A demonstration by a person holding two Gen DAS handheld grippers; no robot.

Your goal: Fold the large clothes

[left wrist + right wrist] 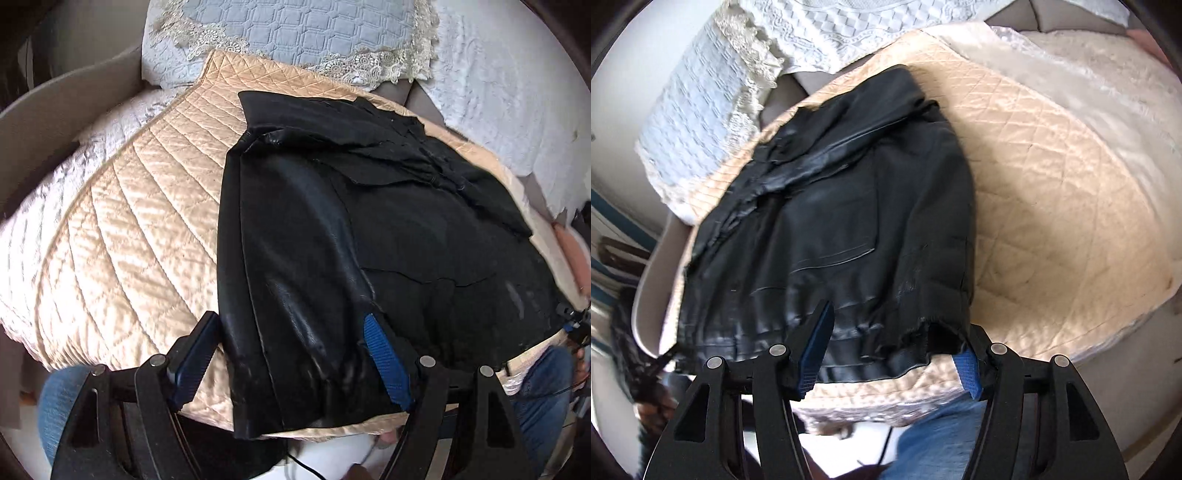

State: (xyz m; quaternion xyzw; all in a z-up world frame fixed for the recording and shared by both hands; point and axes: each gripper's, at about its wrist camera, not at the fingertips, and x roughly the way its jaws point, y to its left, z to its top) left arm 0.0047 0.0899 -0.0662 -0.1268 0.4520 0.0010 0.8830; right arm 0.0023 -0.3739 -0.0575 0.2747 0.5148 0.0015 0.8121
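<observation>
Quilted beige cover (122,236) bearing the black jacket (332,236); your left gripper (291,360) and right gripper (892,360) both spread wide astride its hem.

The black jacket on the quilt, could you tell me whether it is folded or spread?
Partly folded: the black jacket has one side laid over its body on the quilt.

1. Legible text, labels, brand marks, numbers, signs: none in either wrist view.
2. Black leather jacket (332,240), near centre: no readable marking.
3. Beige quilted satin cover (1052,177): stitched pattern only.
</observation>
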